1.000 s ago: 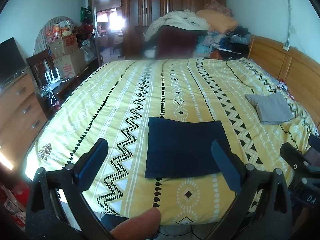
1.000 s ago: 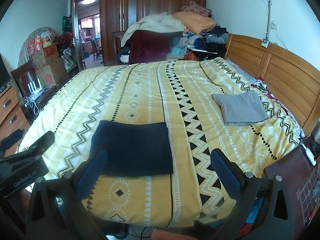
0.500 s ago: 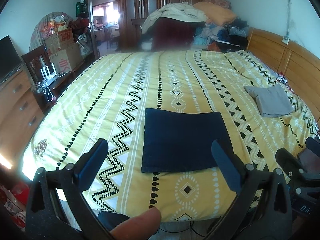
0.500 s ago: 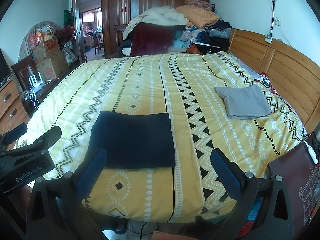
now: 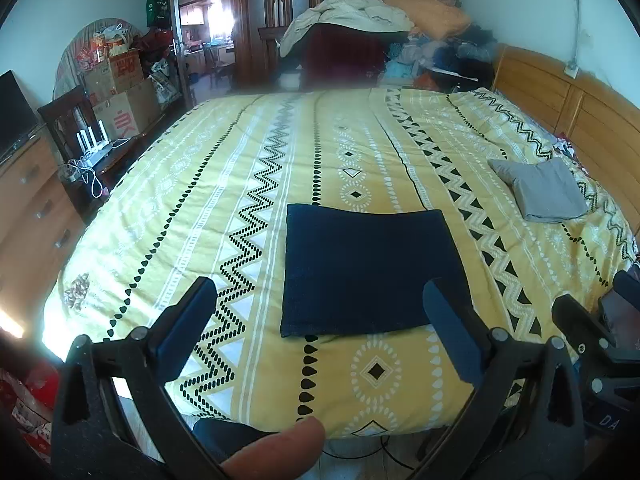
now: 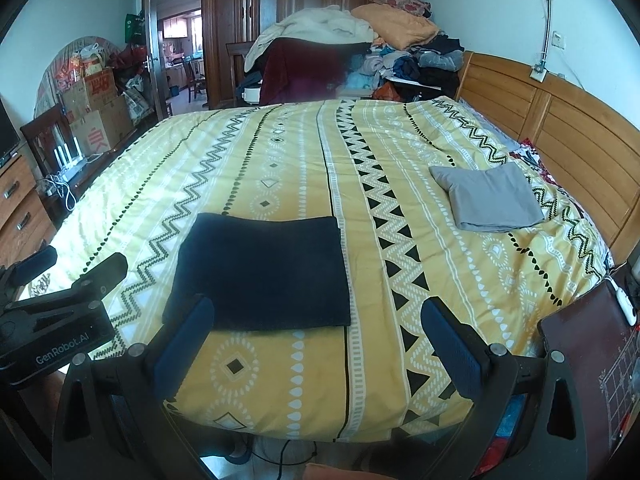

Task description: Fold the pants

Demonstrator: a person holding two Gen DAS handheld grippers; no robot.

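hovering higher than before, left claw [image 5: 320, 322] and right claw [image 6: 318, 326] spread apart, empty, above folded pants [image 5: 370, 270]

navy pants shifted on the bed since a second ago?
No. The folded navy pants lie on the same black dotted stripe of the bedspread; only the cameras moved.

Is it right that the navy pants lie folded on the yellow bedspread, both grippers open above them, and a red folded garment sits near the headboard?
Not quite: the folded garment near the headboard is grey, not red, as the right wrist view shows. The navy pants do lie folded on the bedspread, with left gripper and right gripper open.
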